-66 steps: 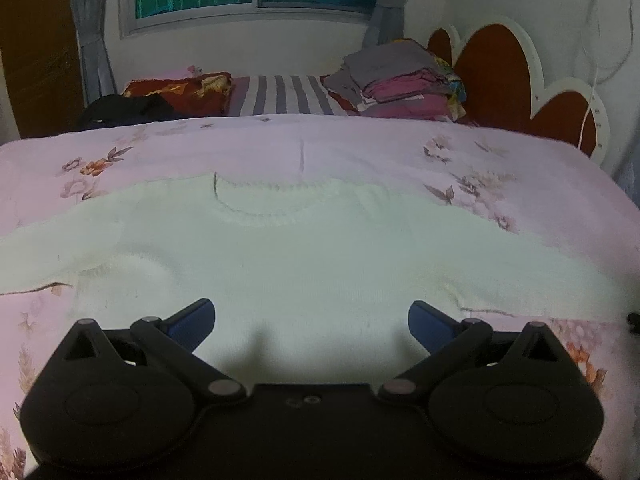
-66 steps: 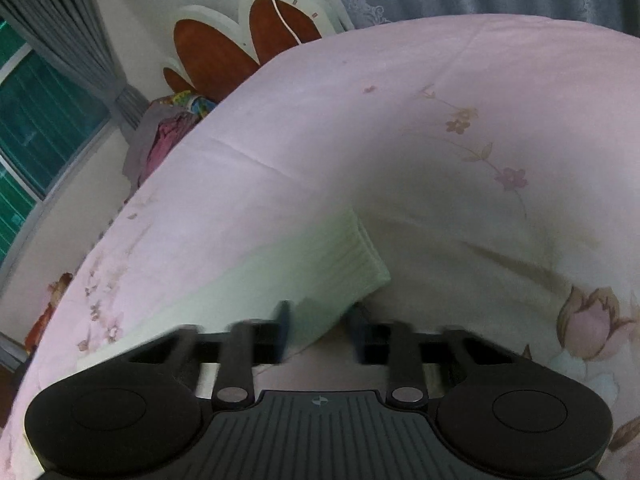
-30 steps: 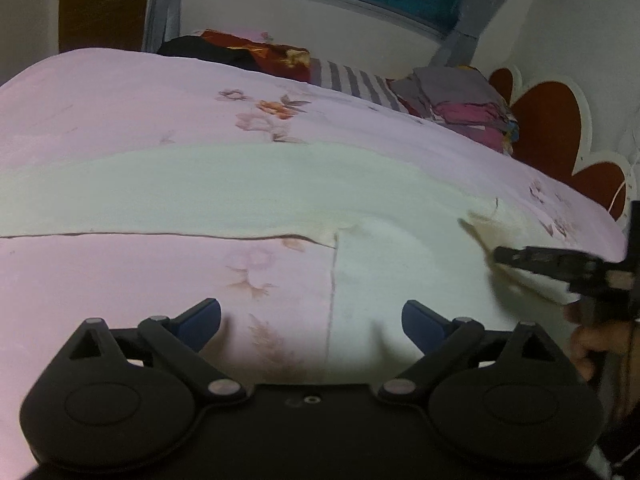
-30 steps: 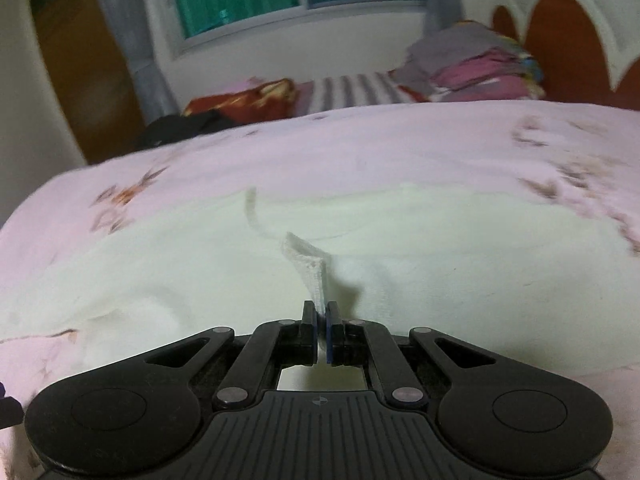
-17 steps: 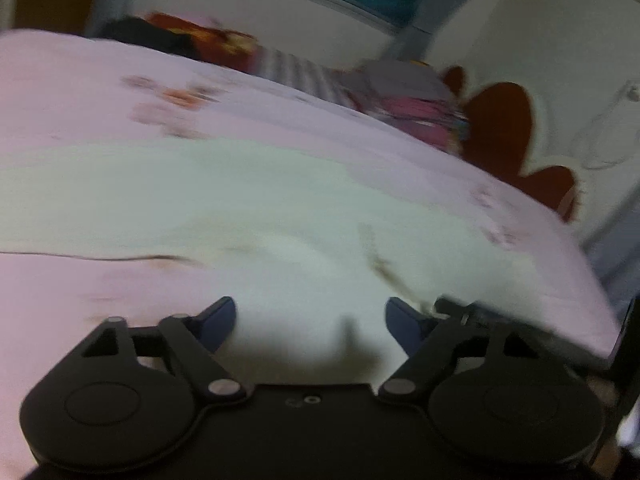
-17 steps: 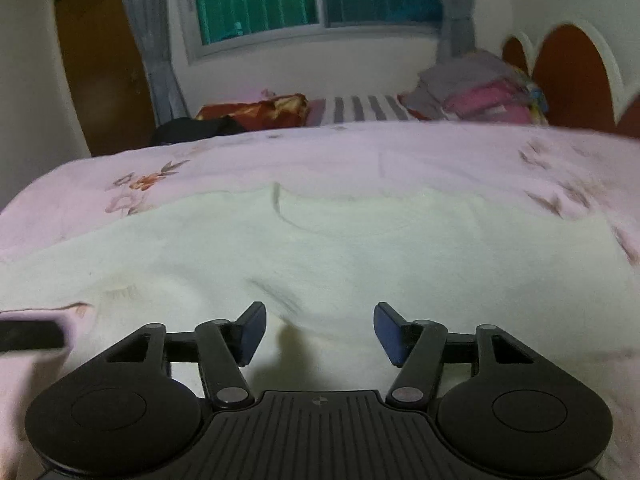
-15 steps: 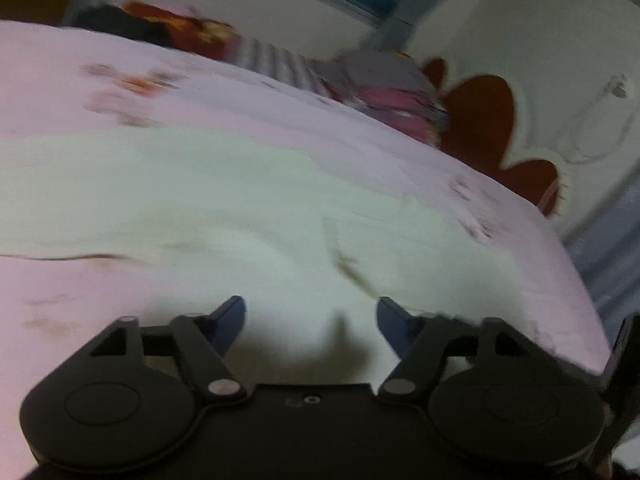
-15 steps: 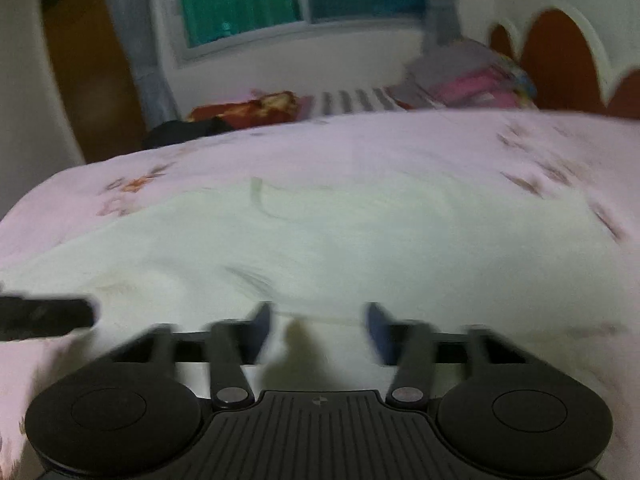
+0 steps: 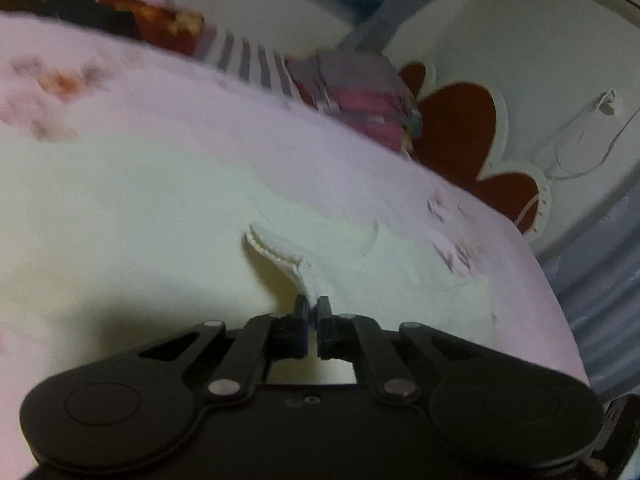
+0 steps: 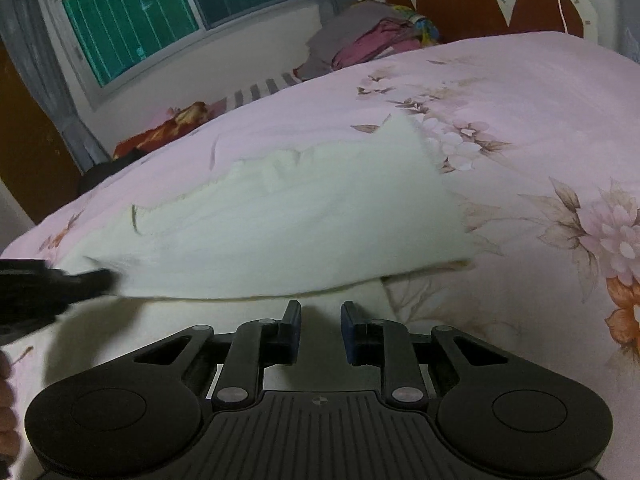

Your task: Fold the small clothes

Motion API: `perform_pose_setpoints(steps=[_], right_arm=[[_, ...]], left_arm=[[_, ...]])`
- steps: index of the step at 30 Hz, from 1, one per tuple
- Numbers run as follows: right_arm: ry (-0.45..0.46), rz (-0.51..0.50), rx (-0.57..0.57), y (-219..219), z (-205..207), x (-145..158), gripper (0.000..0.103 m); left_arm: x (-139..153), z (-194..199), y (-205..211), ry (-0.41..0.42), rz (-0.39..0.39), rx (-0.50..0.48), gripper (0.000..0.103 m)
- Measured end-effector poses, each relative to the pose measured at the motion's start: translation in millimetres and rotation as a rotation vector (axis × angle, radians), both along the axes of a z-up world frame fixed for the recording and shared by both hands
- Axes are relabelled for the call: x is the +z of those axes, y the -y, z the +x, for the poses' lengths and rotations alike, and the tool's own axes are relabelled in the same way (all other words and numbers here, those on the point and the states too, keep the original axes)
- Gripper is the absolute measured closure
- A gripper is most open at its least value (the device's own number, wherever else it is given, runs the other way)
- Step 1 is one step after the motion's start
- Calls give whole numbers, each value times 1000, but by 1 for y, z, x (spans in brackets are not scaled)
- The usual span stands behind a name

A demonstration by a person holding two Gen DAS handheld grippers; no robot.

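**On the bed, a cream sweater pinched by the left tool**

Across the pink flowered bedspread lies a cream-white knitted sweater, soft and slightly ribbed, with a curved neckline seam showing toward its far side. In the right wrist view one part of it is folded over the body, ending in a straight edge on the side toward the headboard, with a second layer showing just beneath that fold along the near edge of the bed.

The left tool has its jaws closed together on a stitched hem of the sweater; the fabric rises from the bed in a small peak to the fingertips, with the rest spreading away to the left and ahead of it. In the right wrist view that same tool appears dark and blurred at the left, at the near edge of the cloth.

The right tool hovers just short of the folded edge, jaws partly apart and closing, with nothing between them; the sweater lies directly ahead of and under its fingertips.

At the far side of the bed sit a pile of folded clothes and a striped pillow, below a window.
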State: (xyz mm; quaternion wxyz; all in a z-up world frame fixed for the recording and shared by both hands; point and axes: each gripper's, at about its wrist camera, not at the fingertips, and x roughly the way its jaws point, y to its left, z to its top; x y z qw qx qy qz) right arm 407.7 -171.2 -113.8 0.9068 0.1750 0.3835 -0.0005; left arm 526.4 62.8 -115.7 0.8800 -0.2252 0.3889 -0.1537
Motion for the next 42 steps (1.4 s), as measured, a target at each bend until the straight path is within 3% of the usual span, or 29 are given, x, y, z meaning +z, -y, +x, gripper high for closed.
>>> perform_pose_setpoints(steps=[7,17,22,25,26,27,28,30,33,36,38,40,42], right_arm=[[7,-1,-36,11,4,0,80],[0,-40,-40,16,6,-2,81],[9,-72,-33,13,1,5,86],[91,-111,26,0,-8,23,86],[93,-108,36,-3,-7,24,86],[90,-99,41,-6,-4,24,86],[85,-93,39,-9,0,23,86],[74,-75,50,-16,8,19,86],[65,-72,115,-36,17,13,86],[48,-81,170,-47,21,4,86],[51,-109,182,-40,22,2,86],[40,-163,77,-16,19,1,86],[21,-125,-33,19,17,-3,93]], left_arm=[[4,-11,-59,-2,54,72,100],[-3,-8,-66,-9,73,88,100],[-16,-8,-64,-37,110,60,100],[-17,-12,-65,-45,171,106,85],[-11,-18,-64,-16,233,160,67],[-2,-26,-60,26,334,237,41],[5,-34,-53,79,383,273,37],[12,-39,-31,145,386,169,46],[6,-29,8,135,420,-9,47],[-13,-17,13,58,411,-14,50],[-16,-19,2,72,394,7,51],[-17,-23,-5,75,390,14,52],[-18,-25,-5,76,388,12,52]])
